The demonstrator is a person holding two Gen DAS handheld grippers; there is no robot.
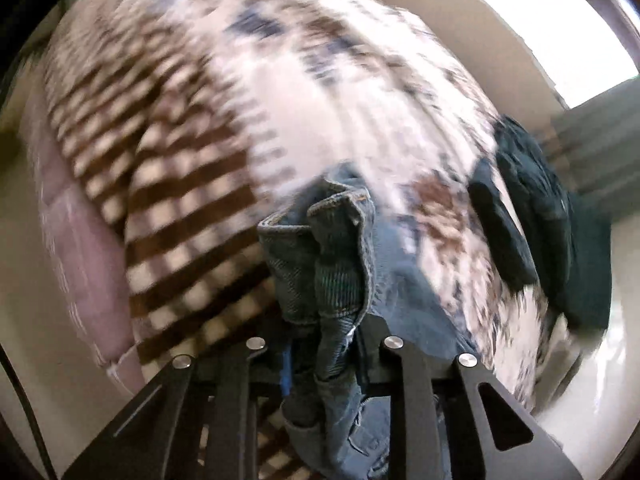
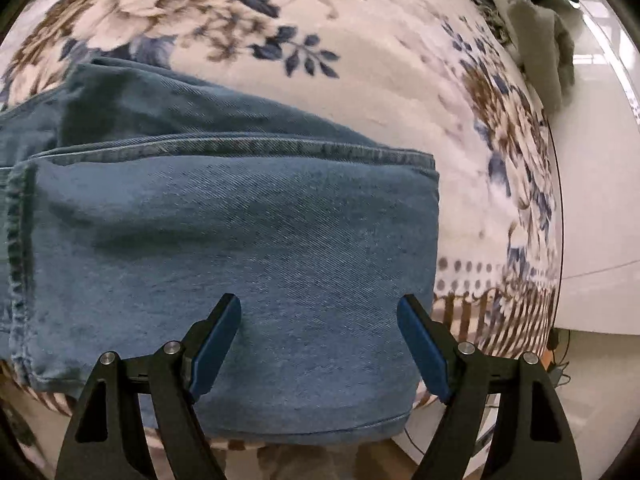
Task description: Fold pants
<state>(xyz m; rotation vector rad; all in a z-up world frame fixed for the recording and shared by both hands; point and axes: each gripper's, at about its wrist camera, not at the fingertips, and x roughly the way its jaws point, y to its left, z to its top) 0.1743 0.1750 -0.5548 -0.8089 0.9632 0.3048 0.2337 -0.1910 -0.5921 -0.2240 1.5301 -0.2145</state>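
Blue denim pants (image 2: 240, 240) lie on a floral blanket (image 2: 360, 92), one folded leg layer on top with its seam running across. My right gripper (image 2: 320, 312) is open, its blue pads (image 2: 216, 344) just above the denim near the front fold. In the left wrist view, which is motion-blurred, my left gripper (image 1: 324, 344) is shut on a bunched hem of the pants (image 1: 324, 248) and holds it above the blanket (image 1: 240, 100).
A dark green garment (image 1: 552, 216) lies at the blanket's right edge. A pale cloth (image 2: 540, 40) sits at the far right corner. White glossy floor (image 2: 600, 200) lies beyond the edge, and cables (image 2: 556, 344) hang below it.
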